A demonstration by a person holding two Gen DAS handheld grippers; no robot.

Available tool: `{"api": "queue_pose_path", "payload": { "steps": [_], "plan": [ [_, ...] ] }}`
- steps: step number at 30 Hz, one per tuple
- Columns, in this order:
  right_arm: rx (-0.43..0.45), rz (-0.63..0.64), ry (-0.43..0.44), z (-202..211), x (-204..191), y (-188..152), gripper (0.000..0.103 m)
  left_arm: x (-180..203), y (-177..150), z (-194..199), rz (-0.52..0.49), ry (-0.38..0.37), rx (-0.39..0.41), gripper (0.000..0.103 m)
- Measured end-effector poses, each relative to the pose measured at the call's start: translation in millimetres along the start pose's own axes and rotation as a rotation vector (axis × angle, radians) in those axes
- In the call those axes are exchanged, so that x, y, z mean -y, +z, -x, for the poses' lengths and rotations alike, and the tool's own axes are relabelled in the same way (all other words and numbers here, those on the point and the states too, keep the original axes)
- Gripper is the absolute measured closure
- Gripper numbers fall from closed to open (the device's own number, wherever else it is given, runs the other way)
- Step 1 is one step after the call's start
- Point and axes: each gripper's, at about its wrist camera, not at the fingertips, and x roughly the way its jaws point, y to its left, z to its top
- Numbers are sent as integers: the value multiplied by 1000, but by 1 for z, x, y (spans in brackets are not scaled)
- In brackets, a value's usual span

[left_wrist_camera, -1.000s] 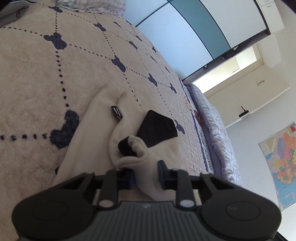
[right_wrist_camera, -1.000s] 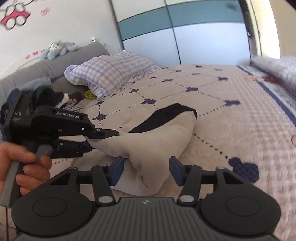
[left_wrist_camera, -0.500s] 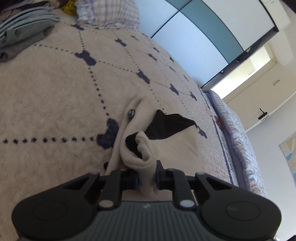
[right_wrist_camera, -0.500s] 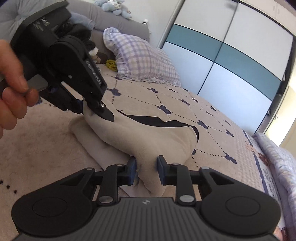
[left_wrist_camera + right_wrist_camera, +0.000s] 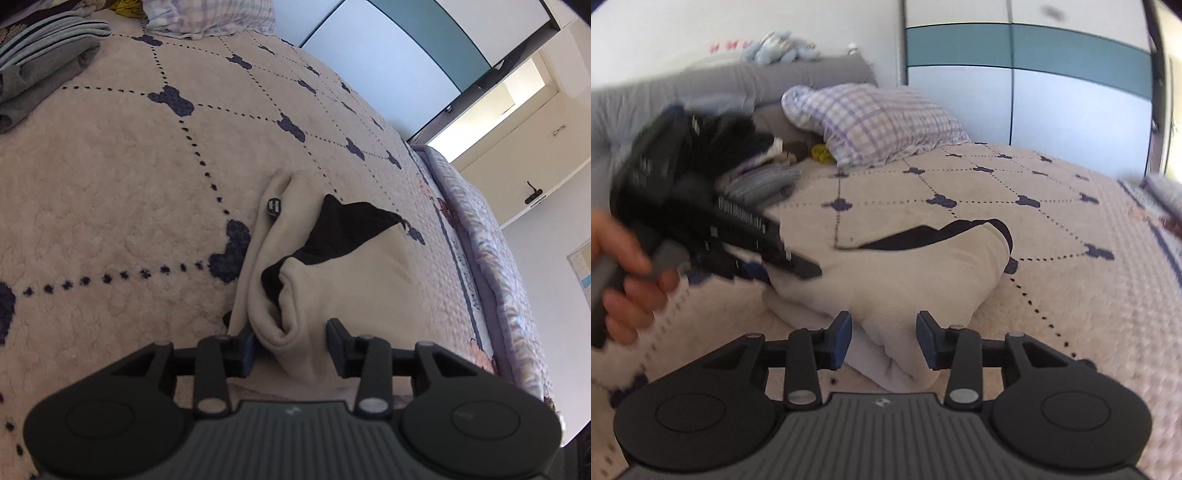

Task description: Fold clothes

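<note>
Cream garment (image 5: 295, 325) bunched between the parted left claw (image 5: 291, 345).

Bare bedspread (image 5: 110, 192) left of garment (image 5: 354, 269); folded pile (image 5: 40, 70) well apart

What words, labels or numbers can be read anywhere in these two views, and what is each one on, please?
None can be read.
White lettering on the left gripper: blurred by motion.
Small tag on the cream garment: too small.
Pink marks on the wall: blurred.
Poster on the wall: cut off, too small.
</note>
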Motion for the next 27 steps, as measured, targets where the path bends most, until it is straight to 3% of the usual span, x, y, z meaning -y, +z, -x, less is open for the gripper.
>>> {"api": "queue_pose_path", "payload": {
  "steps": [4, 7, 12, 18, 20, 22, 24, 27],
  "plan": [
    [110, -216, 22, 8, 22, 6, 60, 3, -2, -3, -35, 30, -10, 62],
    [-6, -195, 12, -19, 21, -4, 60, 3, -3, -5, -50, 39, -13, 62],
    [-82, -194, -4, -31, 21, -13, 58, 5, -5, -5, -77, 46, -11, 62],
    [-223, -323, 81, -55, 37, -38, 41, 0, -5, -9, -70, 38, -19, 61],
    [-226, -198, 34, -56, 20, -39, 43, -1, -4, -9, -63, 26, -20, 60],
    [-224, -182, -8, -56, 8, -36, 40, 0, -5, -8, -66, 26, -18, 60],
    [-201, -320, 74, -51, 23, -35, 38, -1, -6, -9, -70, 24, -17, 60],
    [-156, -634, 235, -43, 63, -42, 38, -3, -5, -8, -58, 14, -21, 60]
  ]
}}
